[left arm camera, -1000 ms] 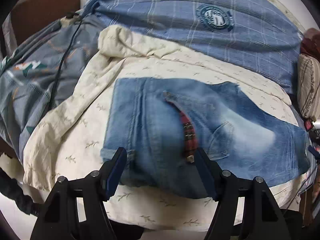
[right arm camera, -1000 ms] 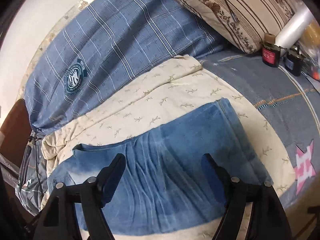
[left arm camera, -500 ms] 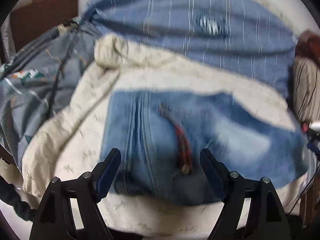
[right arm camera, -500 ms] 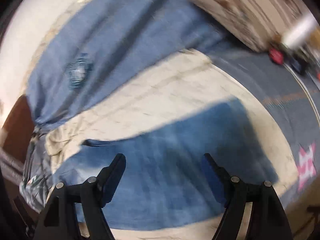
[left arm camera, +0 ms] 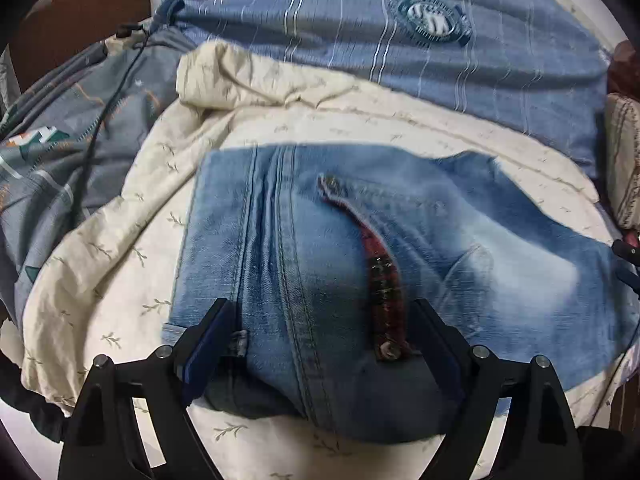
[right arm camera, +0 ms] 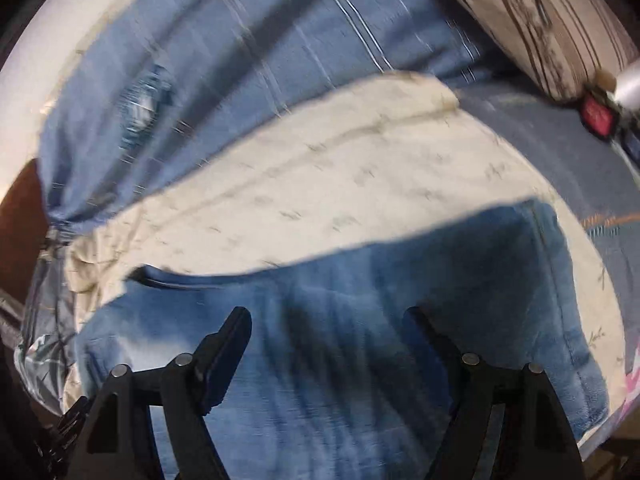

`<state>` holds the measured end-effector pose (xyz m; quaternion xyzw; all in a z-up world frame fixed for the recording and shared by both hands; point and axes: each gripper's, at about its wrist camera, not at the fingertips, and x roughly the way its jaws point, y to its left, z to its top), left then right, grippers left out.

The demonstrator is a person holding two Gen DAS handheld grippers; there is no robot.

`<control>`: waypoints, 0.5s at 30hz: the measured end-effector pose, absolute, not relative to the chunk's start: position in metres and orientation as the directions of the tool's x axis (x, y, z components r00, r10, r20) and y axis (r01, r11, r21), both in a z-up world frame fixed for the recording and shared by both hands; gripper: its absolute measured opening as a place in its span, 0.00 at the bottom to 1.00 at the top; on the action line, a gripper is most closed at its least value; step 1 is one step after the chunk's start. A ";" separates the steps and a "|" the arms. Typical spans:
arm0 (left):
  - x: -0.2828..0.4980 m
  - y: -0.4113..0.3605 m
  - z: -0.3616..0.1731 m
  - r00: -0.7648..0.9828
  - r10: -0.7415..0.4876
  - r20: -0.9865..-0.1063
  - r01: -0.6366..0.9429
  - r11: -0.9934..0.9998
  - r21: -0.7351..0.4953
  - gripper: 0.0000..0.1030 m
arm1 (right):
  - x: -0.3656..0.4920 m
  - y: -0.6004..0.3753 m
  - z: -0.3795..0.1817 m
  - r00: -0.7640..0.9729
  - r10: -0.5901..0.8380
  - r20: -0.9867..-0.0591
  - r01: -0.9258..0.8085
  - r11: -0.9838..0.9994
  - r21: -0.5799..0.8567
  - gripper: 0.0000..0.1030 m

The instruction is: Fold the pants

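Faded blue jeans (left arm camera: 320, 248) lie folded on a cream leaf-print blanket (left arm camera: 120, 248), with a red plaid waistband lining (left arm camera: 382, 280) showing. My left gripper (left arm camera: 320, 320) hovers over the waist end, jaws opening wide on either side of the denim without pressing it. In the blurred right wrist view the leg part of the jeans (right arm camera: 360, 320) spreads below my right gripper (right arm camera: 328, 320), which stands open just above the cloth with nothing pinched.
A blue striped cover with a round badge (left arm camera: 430, 16) lies behind the blanket. A grey patterned sheet with a black cable (left arm camera: 96, 128) is at left. A striped pillow (right arm camera: 540, 20) and small bottles (right arm camera: 598, 114) sit at right.
The left jaws have spread wider and the gripper has come lower over the waistband. The right gripper has slid sideways over the legs, its jaws unchanged.
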<state>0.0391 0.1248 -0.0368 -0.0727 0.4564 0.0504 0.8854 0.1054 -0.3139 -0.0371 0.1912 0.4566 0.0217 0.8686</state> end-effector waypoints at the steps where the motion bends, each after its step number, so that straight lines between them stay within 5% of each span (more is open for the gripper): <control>1: 0.034 0.125 -0.033 0.592 0.027 -0.806 -0.158 0.984 -0.083 0.87 | 0.103 -0.311 -0.034 0.596 0.214 -0.774 0.116 0.931 0.347 0.78; 9: 0.014 0.126 -0.027 0.587 0.026 -0.809 -0.184 0.978 -0.101 0.87 | 0.112 -0.310 -0.058 0.527 0.188 -0.829 0.123 0.948 0.293 0.80; 15: 0.005 0.115 -0.006 0.651 -0.005 -0.759 -0.143 0.981 -0.128 0.87 | 0.051 -0.340 -0.011 0.644 0.250 -0.723 0.136 0.892 0.430 0.80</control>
